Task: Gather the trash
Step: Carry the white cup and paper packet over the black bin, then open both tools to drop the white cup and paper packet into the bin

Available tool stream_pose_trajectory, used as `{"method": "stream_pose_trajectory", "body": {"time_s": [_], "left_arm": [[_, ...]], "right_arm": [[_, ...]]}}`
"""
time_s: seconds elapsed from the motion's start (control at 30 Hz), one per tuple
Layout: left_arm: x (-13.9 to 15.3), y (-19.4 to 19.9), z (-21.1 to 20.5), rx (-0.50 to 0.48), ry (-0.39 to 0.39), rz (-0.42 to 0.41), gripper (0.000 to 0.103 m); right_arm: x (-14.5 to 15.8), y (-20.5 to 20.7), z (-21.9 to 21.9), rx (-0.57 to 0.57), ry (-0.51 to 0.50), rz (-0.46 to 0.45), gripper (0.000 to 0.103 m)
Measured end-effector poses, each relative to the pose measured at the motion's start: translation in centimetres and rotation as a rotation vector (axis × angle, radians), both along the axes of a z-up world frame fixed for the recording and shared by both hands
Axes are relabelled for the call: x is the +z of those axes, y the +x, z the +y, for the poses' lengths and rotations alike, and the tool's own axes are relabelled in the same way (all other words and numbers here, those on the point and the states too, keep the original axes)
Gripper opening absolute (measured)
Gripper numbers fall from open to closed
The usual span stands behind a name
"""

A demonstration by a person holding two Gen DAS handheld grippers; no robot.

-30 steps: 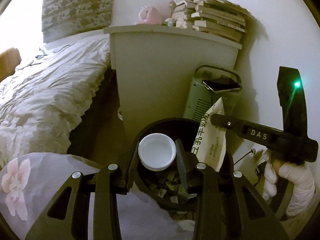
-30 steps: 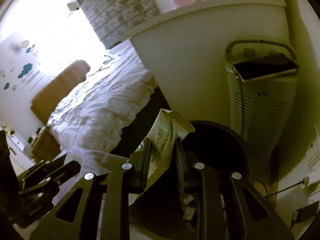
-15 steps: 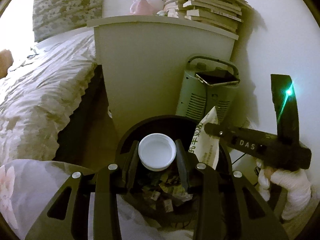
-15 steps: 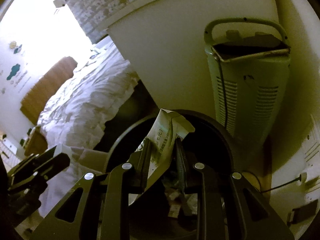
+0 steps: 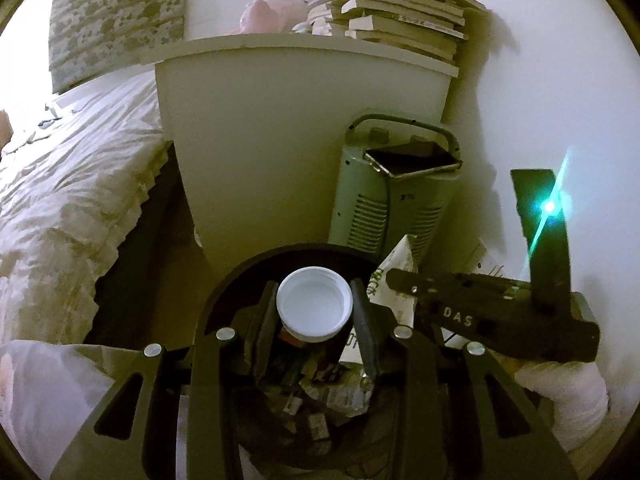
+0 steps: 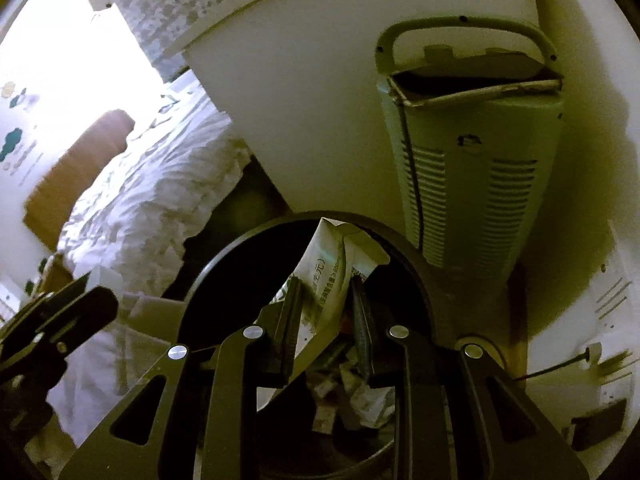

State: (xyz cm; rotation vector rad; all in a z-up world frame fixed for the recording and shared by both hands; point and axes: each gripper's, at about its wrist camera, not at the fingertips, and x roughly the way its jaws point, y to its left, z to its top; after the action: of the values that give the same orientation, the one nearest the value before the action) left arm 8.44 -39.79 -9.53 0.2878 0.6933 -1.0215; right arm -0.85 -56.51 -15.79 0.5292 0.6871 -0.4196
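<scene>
Left wrist: left claw (image 5: pixel 314 306) pinches round white plastic cup (image 5: pixel 314 303).

Dim, yellow-tinted fisheye views; blown-out glare upper left.

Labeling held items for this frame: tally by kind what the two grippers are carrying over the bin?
White cups: 1, the cup in the left gripper
Printed paper packets: 1, the packet in the right gripper
Total: 2, both over the bin
</scene>
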Motion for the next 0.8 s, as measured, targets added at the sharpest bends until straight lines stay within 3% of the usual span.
{"method": "stream_pose_trajectory", "body": {"time_s": [0.17,0.23,0.3,0.4,0.57,0.8], "left_arm": [[0.6,-0.4,-0.2,-0.003,-0.021,-0.002,0.037],[0.8,-0.6,-0.2,-0.004,-0.025,-0.006,0.038],[1.1,-0.9,0.2,-0.005,-0.034,-0.011,0.046],[1.8,-1.6,1.2,0.012,-0.056,-0.032,0.073],[3.2,-2.5,3.4,0.044,-0.086,-0.068,0.092],[4.9,-3.0,7.6,0.106,-0.116,-0.091,0.097]], "right_arm": [[-0.3,-0.1,-0.1,-0.008,-0.003,0.031,0.028],[-0.3,-0.4,0.0,-0.019,0.003,0.026,0.055],[-0.1,-0.9,0.3,-0.031,0.012,0.009,0.062],[0.2,-1.4,1.1,-0.027,0.014,0.002,0.062],[0.9,-2.0,2.6,-0.012,0.031,-0.020,0.071],[3.1,-1.0,7.2,0.072,0.011,-0.035,0.072]]}}
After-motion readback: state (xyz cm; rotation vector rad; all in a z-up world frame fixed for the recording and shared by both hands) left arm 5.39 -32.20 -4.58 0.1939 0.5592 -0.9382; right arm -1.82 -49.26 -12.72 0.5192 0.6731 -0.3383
